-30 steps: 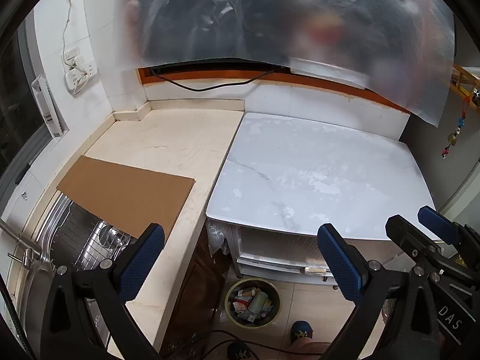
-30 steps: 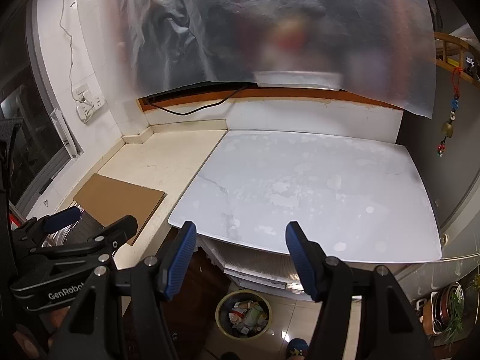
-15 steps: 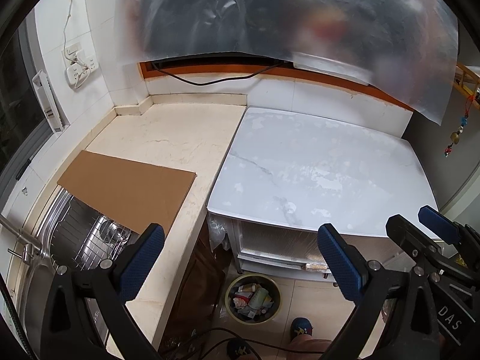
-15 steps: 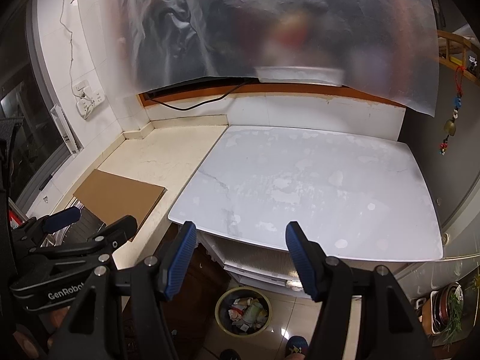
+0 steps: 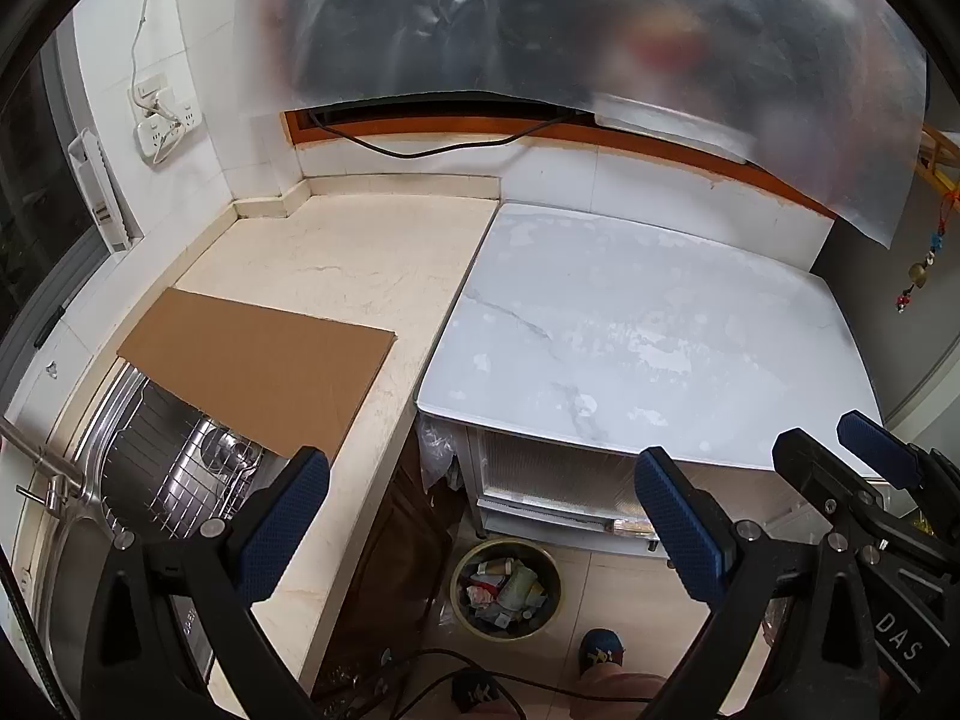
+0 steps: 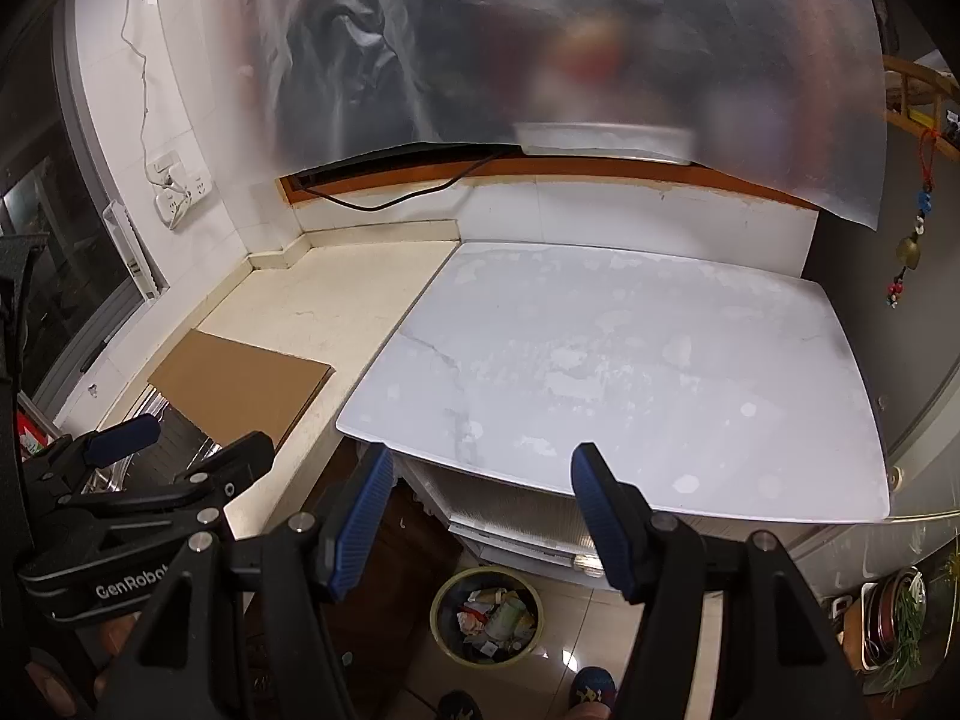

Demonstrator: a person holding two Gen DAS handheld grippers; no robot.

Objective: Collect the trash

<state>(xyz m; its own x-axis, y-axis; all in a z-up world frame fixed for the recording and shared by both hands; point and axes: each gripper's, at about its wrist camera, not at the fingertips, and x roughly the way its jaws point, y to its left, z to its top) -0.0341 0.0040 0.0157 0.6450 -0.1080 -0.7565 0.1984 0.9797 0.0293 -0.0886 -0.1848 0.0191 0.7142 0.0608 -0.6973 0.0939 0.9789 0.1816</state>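
Note:
A round waste bin (image 5: 506, 589) (image 6: 487, 615) stands on the floor below the white table, filled with crumpled wrappers and several small containers. My left gripper (image 5: 480, 480) hangs open high above it, nothing between its blue pads. My right gripper (image 6: 480, 468) is open too and holds nothing; it hovers over the near edge of the white marble table (image 6: 630, 360) (image 5: 648, 330). Each gripper shows at the edge of the other's view. No trash lies on the table top or on the counter.
A cream counter (image 5: 348, 258) joins the table on the left, with a flat cardboard sheet (image 5: 258, 366) (image 6: 240, 384) partly over a steel sink (image 5: 168, 462). A translucent plastic sheet (image 6: 570, 60) hangs behind. Shoes (image 5: 600, 648) and cables lie on the floor near the bin.

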